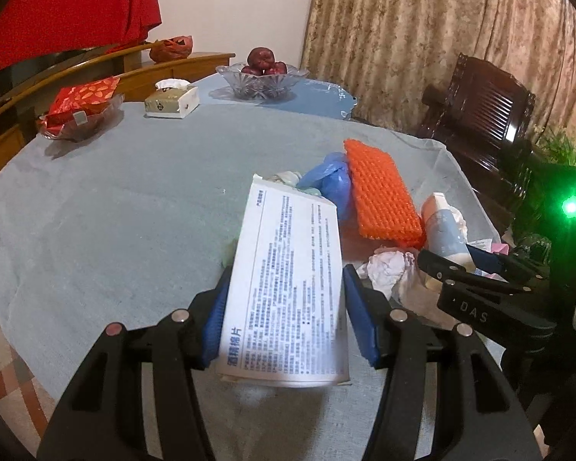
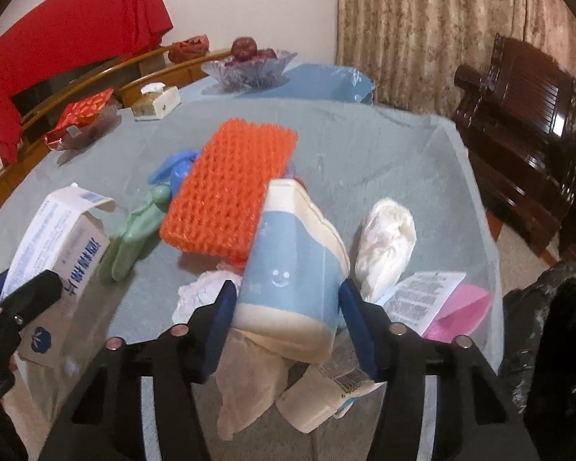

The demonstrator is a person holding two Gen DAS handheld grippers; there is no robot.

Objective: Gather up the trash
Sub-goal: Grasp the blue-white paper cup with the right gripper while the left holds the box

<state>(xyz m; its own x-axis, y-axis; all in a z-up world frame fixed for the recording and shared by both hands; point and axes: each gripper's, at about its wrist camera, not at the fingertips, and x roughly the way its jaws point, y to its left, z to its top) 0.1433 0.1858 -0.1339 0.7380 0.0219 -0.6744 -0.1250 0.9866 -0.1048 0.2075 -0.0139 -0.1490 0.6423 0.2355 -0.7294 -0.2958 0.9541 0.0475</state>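
- Left wrist view: my left gripper [image 1: 284,307] pinches the white box [image 1: 288,269] of printed text, blue pads pressed on both long sides, its far end tilted out over the grey tablecloth [image 1: 115,211].
- Right wrist view: my right gripper [image 2: 288,319] has its pads against the blue-and-cream tube [image 2: 288,269]; I cannot tell how firmly.
- Just beyond the tube lies the orange mesh pad [image 2: 226,188], touching it, with crumpled white tissue [image 2: 384,246] to the right and a green glove [image 2: 134,238] to the left.
- A printed leaflet [image 2: 422,299] and pink paper [image 2: 464,307] sit near the table's right edge.
- Farthest, a tissue box [image 1: 171,101], a glass fruit bowl [image 1: 261,80] and red packets [image 1: 84,100] stand well apart from the trash.
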